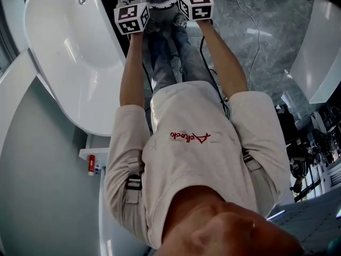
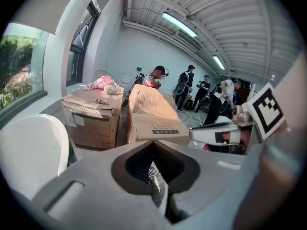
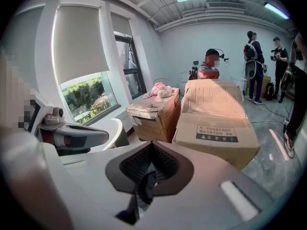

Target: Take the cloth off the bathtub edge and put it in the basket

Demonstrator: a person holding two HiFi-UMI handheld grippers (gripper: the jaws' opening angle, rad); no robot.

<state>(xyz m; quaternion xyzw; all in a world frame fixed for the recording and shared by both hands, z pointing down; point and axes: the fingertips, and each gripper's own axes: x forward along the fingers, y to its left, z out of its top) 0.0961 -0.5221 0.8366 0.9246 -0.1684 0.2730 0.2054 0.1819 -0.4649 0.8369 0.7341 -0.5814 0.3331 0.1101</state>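
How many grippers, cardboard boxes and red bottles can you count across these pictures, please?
Grippers: 2, the left gripper and the right gripper, each shut on cloth
Cardboard boxes: 2
Red bottle: 1
Total: 5

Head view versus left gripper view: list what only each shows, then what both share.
Only the head view: the person's beige shirt, bare forearms, and a small red bottle on a ledge. Only the left gripper view: the left claw shut on a strip of grey cloth, cardboard boxes, people standing behind them, and a window. Both: the white bathtub and the right claw's marker cube.
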